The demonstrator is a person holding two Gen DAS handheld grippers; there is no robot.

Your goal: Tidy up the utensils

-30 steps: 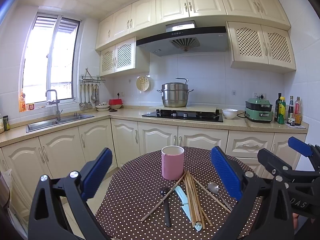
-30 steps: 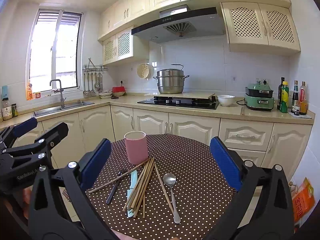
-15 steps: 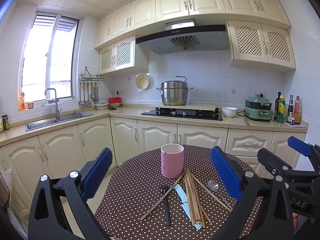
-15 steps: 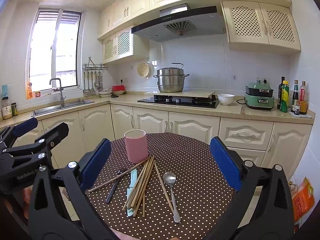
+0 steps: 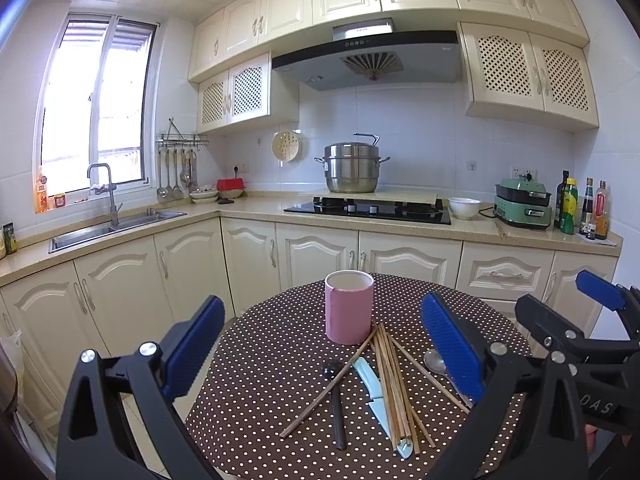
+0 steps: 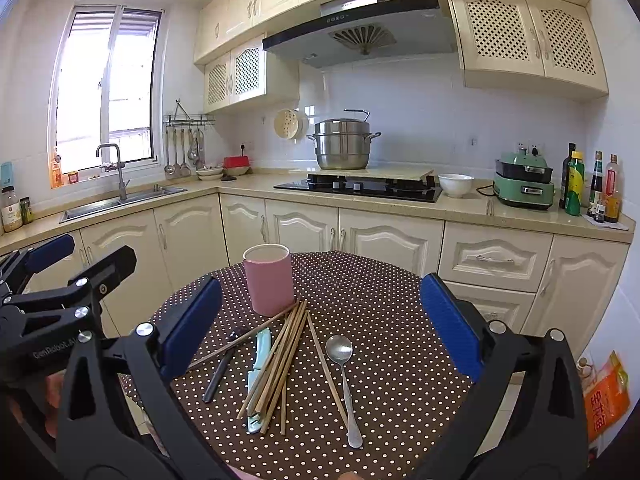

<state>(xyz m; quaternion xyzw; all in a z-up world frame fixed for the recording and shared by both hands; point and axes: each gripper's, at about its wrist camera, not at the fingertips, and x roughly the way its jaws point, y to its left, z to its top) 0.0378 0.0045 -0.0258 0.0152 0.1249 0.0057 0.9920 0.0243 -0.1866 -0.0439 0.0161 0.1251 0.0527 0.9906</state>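
Your left gripper (image 5: 324,344) and right gripper (image 6: 320,320) — both spread wide, gripping nothing, unchanged from a second ago. Pink cup (image 6: 269,279) upright on the dotted table (image 6: 380,300); chopsticks (image 6: 280,360), knife (image 6: 258,364), spoon (image 6: 344,380) lie before it. Readable — "GenRobot.AI", "DAS".

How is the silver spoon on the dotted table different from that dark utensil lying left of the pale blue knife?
The silver spoon is shiny metal; the dark utensil is matte black. The spoon lies alone to the right of the chopsticks, while the dark one is crossed by a stray chopstick. The spoon's bowl is broad; the dark utensil's head is small. Both lie flat with handles toward the camera.
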